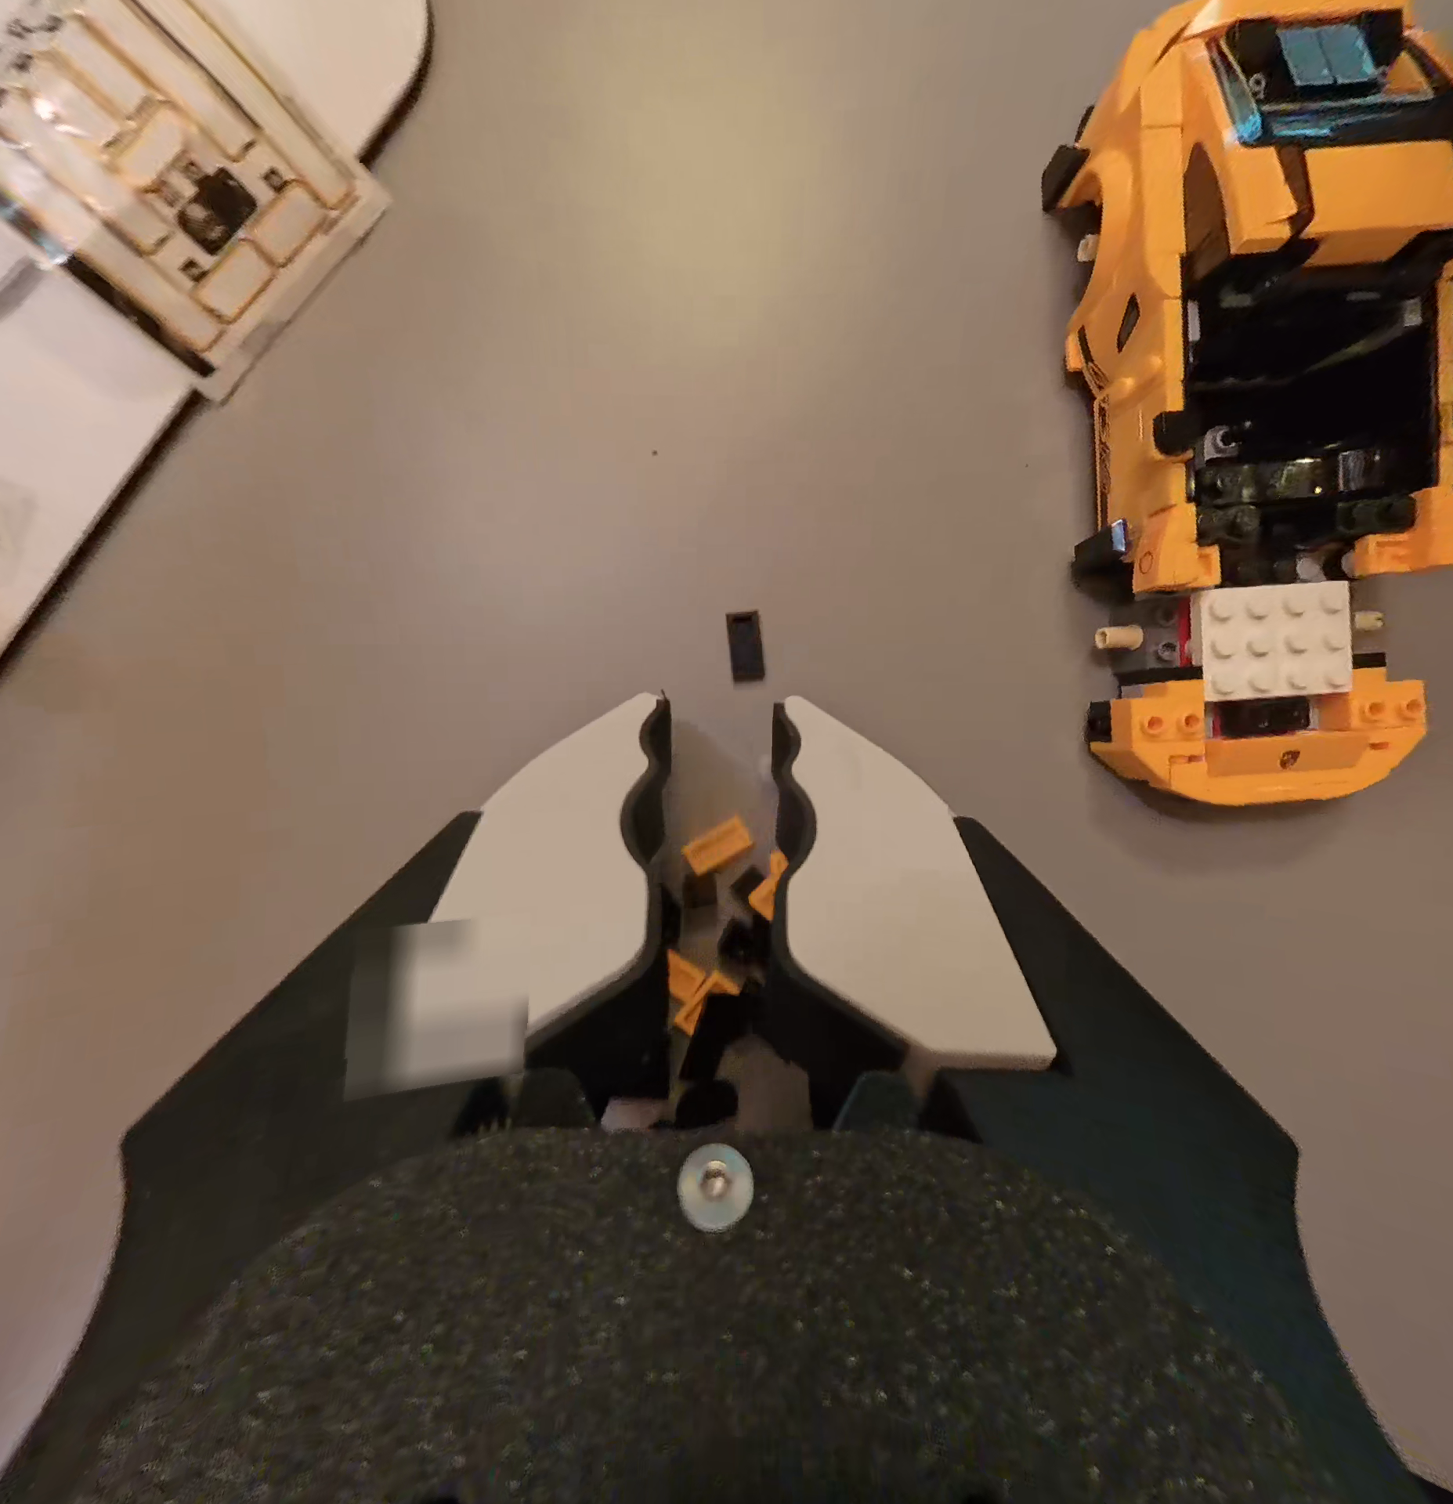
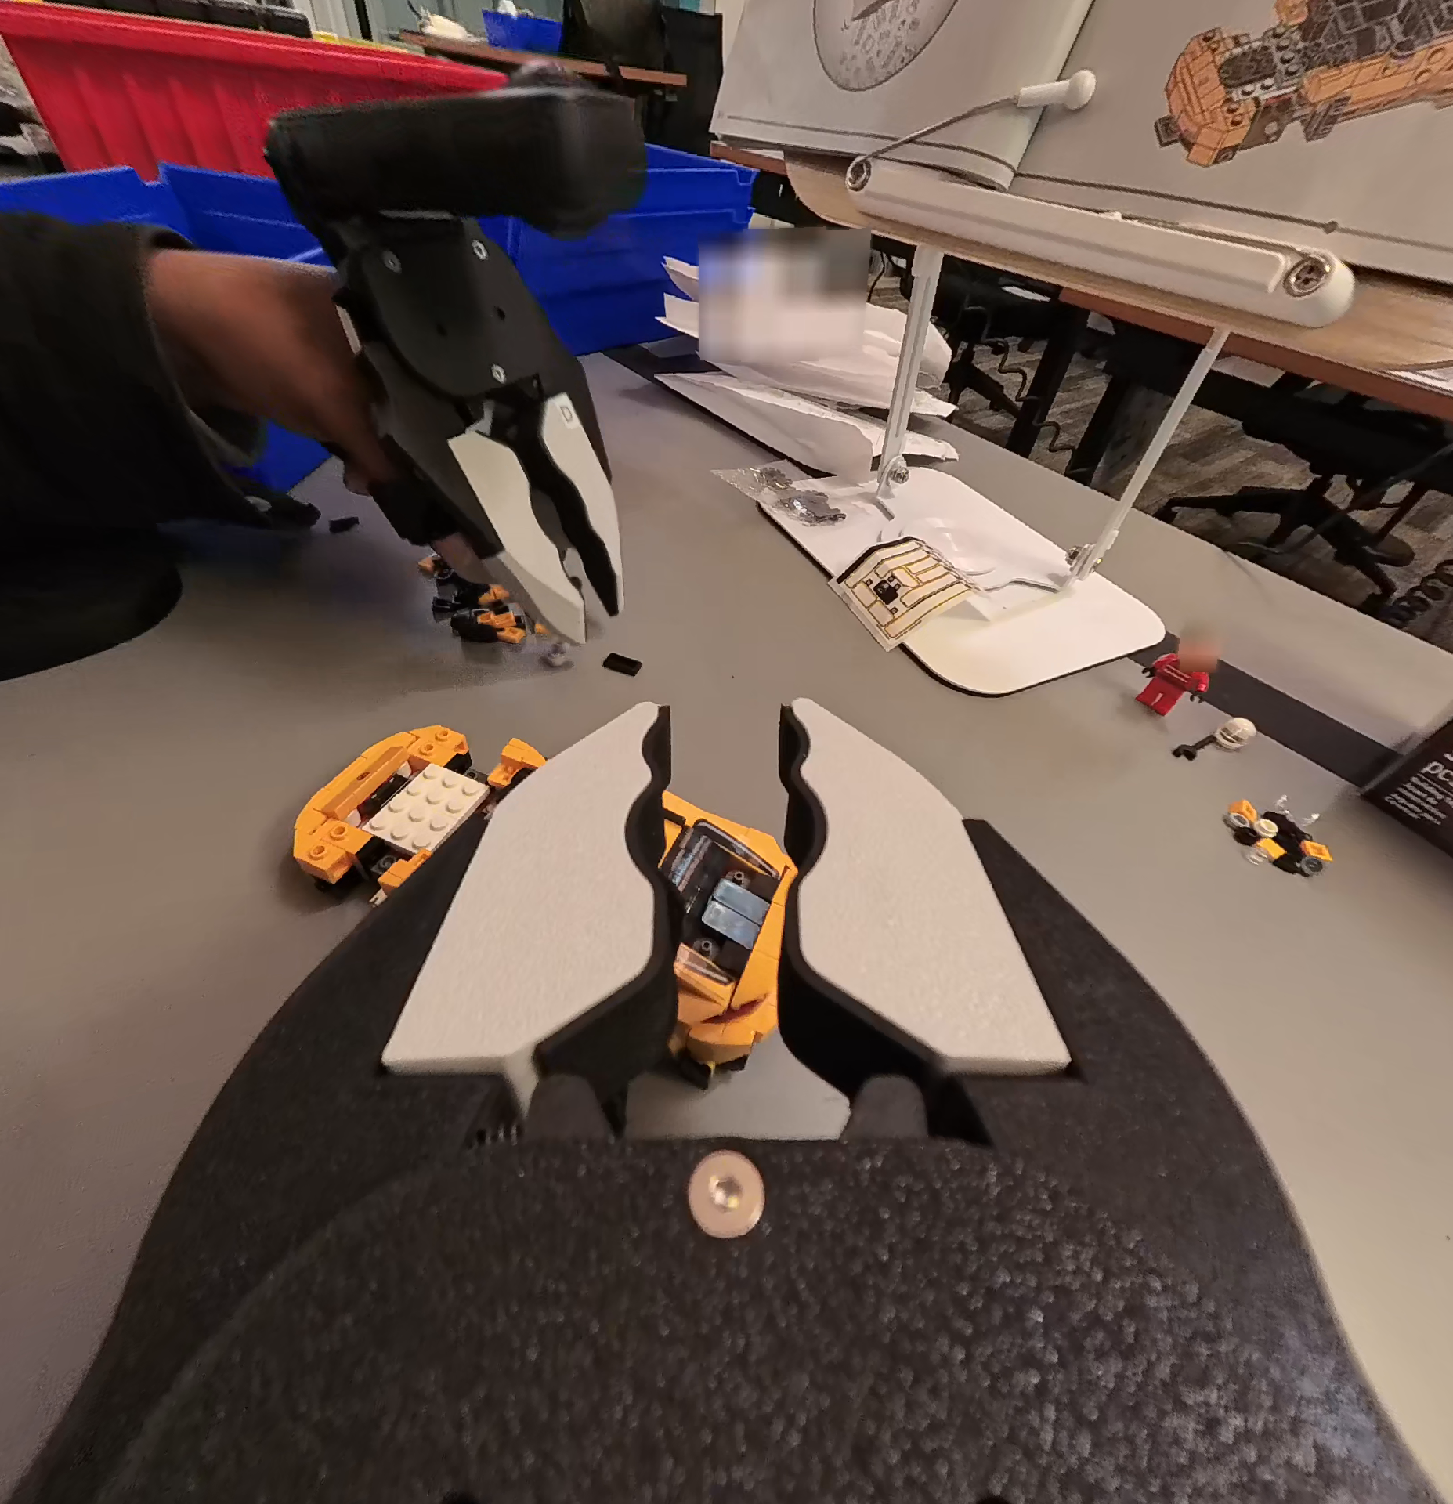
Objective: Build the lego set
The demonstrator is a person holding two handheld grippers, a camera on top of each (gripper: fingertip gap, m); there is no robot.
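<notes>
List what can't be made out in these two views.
- Loose pieces, left wrist view: mostly hidden behind the left claw.
- Orange car, left wrist view: its far side is cut off by the right edge.
- Orange car, right wrist view: its middle is hidden behind the right claw.
- Clear bag, right wrist view: contents too small to tell.

The orange and black lego car (image 1: pixel 1268 391) lay on the grey tabletop, part-built: its cabin was open and dark, and a white studded plate (image 1: pixel 1276 639) sat bare behind the front bumper. A small black tile (image 1: pixel 744 645) lay flat, well apart from the car. Nearby, loose orange and black pieces (image 2: pixel 487 614) were heaped in a small pile.
</notes>
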